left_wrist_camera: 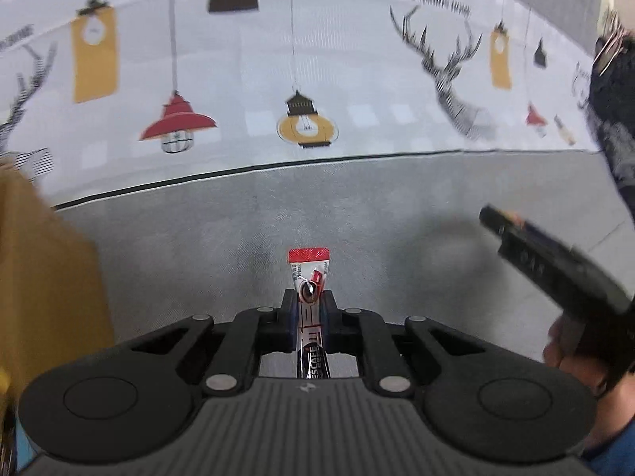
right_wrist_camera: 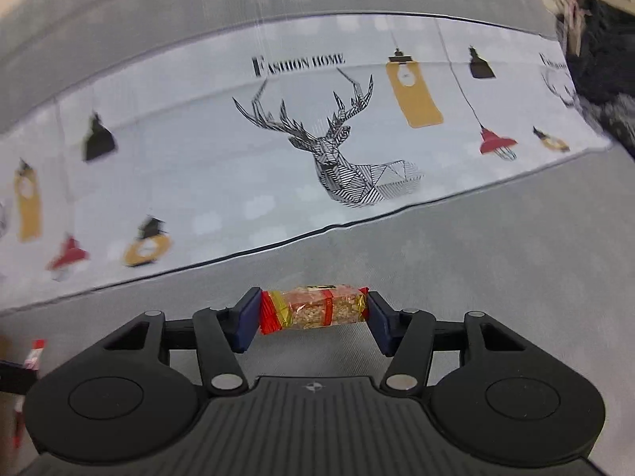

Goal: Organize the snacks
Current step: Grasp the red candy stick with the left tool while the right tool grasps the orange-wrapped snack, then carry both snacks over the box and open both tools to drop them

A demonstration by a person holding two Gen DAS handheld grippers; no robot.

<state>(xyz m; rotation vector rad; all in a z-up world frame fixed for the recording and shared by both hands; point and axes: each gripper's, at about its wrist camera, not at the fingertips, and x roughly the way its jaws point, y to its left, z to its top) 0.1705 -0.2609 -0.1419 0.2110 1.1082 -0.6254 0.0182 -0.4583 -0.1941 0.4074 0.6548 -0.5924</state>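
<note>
Grey tablecloth (right_wrist_camera: 476,238) with white band (right_wrist_camera: 198,166) printed with deer heads and lamps; brown box (left_wrist_camera: 43,269) at left.

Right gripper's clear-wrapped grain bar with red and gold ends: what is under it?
Under the clear-wrapped grain bar, gripped end to end by the right gripper, only grey tablecloth shows. The patch directly beneath is covered; whether the bar touches it is unclear.

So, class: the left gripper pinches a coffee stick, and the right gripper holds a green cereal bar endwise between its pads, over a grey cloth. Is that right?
Not quite. The cereal bar is red and gold with a clear middle, not green, as the right wrist view shows. The rest stands: the left gripper pinches the coffee stick, and the right gripper holds the bar endwise over the grey cloth.
</note>
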